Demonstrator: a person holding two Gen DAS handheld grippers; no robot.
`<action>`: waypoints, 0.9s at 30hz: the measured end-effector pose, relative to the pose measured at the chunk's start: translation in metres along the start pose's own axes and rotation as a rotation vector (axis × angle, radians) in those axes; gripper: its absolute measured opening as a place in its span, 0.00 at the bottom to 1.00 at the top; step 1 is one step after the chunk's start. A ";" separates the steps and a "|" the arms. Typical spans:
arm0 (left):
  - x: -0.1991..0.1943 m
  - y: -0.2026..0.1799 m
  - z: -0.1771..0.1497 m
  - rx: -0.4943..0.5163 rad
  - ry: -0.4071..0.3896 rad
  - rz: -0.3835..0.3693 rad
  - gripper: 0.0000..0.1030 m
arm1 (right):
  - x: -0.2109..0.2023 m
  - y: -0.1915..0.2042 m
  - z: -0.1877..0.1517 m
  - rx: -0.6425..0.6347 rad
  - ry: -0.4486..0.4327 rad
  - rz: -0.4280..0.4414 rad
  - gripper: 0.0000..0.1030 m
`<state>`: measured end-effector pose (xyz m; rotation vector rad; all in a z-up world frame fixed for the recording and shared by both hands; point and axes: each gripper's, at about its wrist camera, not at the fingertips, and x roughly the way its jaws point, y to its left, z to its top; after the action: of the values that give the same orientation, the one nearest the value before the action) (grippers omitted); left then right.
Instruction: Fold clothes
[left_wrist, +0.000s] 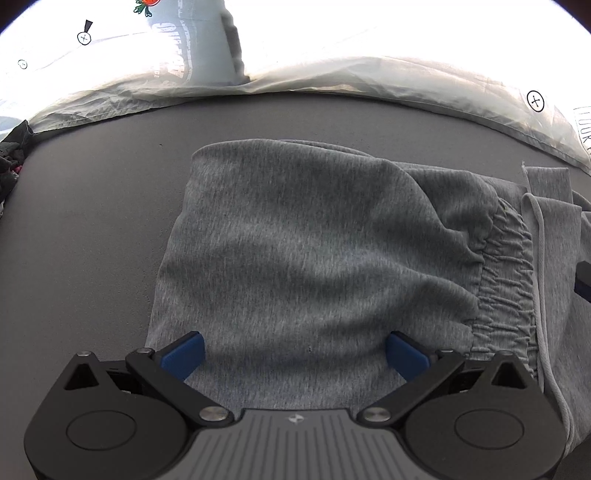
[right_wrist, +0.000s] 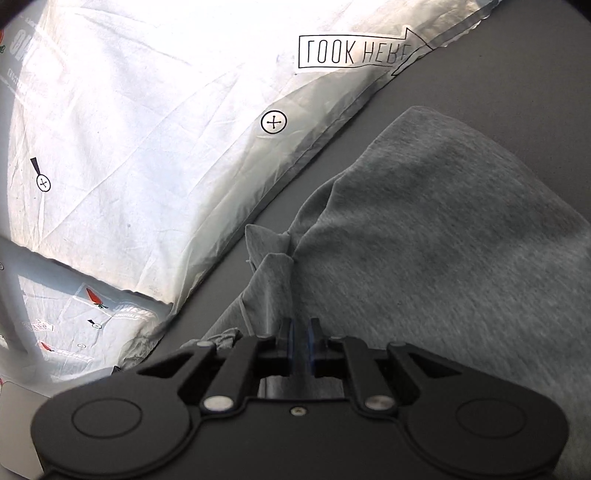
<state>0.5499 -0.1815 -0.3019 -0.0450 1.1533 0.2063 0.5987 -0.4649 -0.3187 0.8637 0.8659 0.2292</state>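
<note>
Left wrist view: soft grey folded sweatpants (left_wrist: 306, 236) lie on the dark grey desk (left_wrist: 92, 206). Left tool (left_wrist: 295, 354) is wide open, w/ blue pads on the cloth. A white crinkly sheet w/ black marks (left_wrist: 369, 74) lies behind. Right tool (right_wrist: 300, 343) is pinched tight on the pants' edge, near the white drawstring (right_wrist: 245, 314).

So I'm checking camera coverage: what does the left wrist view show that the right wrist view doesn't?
Only the left wrist view shows the elastic waistband, the drawstring and the open left gripper. Only the right wrist view shows the right gripper with its fingers together and the LOOK HERE print. Both show the grey sweatpants, dark surface and white sheet.
</note>
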 end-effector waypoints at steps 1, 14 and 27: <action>0.002 0.001 0.001 -0.011 0.008 -0.006 1.00 | 0.006 0.002 -0.001 -0.003 0.012 -0.004 0.09; 0.006 0.007 -0.001 -0.003 -0.015 -0.055 1.00 | -0.048 0.036 -0.021 -0.214 -0.074 -0.039 0.29; 0.004 0.006 -0.004 -0.014 -0.030 -0.049 1.00 | -0.128 -0.046 -0.023 -0.262 -0.214 -0.505 0.47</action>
<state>0.5466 -0.1760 -0.3066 -0.0822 1.1198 0.1716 0.4919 -0.5460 -0.2877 0.3968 0.8037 -0.1864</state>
